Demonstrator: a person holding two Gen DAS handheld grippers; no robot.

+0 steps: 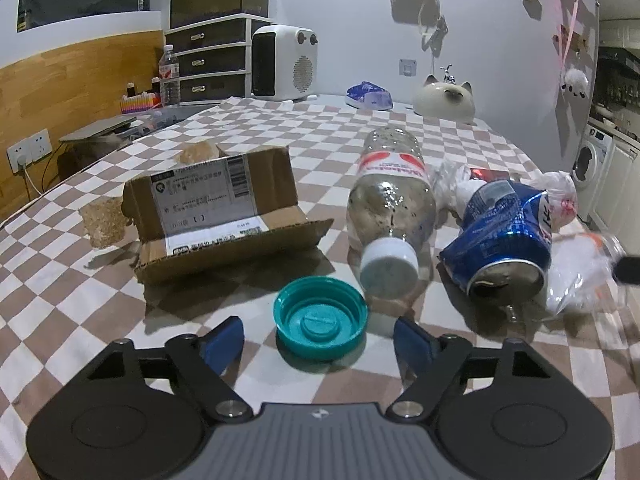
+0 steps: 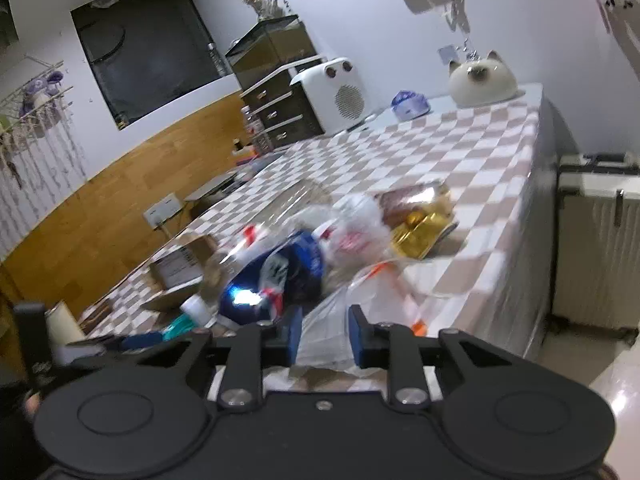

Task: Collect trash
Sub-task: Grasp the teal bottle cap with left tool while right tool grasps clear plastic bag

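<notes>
White walls (image 1: 340, 20), wood wainscot (image 1: 80, 80), checkered table (image 1: 80, 300), 3-drawer cabinet (image 1: 208, 60).

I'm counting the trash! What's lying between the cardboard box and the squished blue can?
A clear plastic bottle on its side, white cap toward the camera, in the left wrist view.

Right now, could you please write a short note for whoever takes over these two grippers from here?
Left gripper: open, jaws either side of the teal cap, pads not touching it.
Right gripper: jaws narrow around a clear plastic bag at the table's near edge; the picture is blurred, so I cannot tell if the pads grip it.
On the checked tablecloth: torn cardboard box, clear bottle lying on its side, crushed blue can, crumpled white wrappers, gold packet.
Done: nothing visibly collected yet.
Left: cap, bag, then everything else. No bin is in view.
</notes>
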